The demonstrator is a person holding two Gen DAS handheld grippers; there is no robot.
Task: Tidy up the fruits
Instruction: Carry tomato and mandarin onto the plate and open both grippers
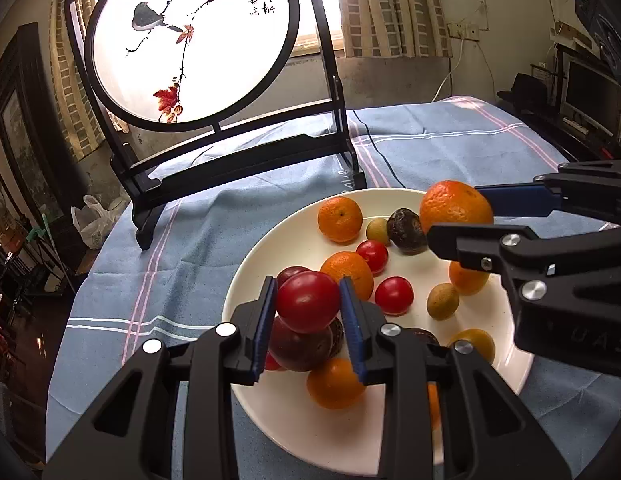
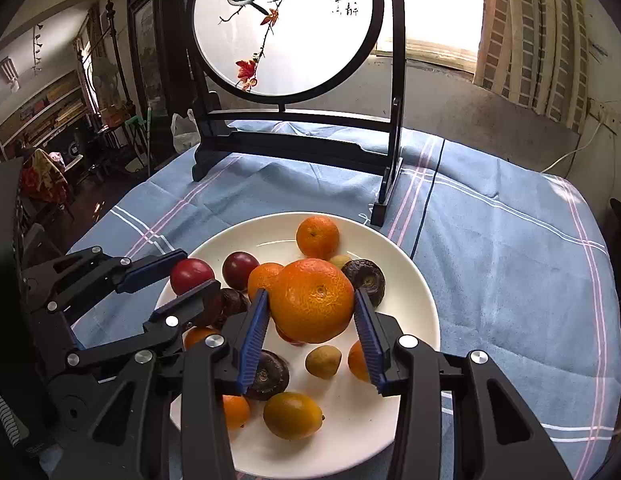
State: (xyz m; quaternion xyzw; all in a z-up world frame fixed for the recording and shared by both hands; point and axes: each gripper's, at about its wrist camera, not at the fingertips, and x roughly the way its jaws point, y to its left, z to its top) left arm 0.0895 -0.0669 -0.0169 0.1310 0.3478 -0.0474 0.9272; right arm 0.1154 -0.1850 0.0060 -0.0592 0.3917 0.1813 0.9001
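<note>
Left tool (image 1: 308, 300) clamping tomato (image 1: 308, 300), lemon (image 2: 293, 415) visible only from right wrist

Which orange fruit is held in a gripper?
The largest orange, clamped in the right gripper above the white plate; the smaller ones lie loose on it.

The plate (image 2: 410, 280) sits on the cloth-covered surface (image 2: 510, 264), fruit lying in it. Behind the plate stands a framed screen (image 2: 282, 28); a cable (image 1: 374, 144) runs beside its right foot.
</note>
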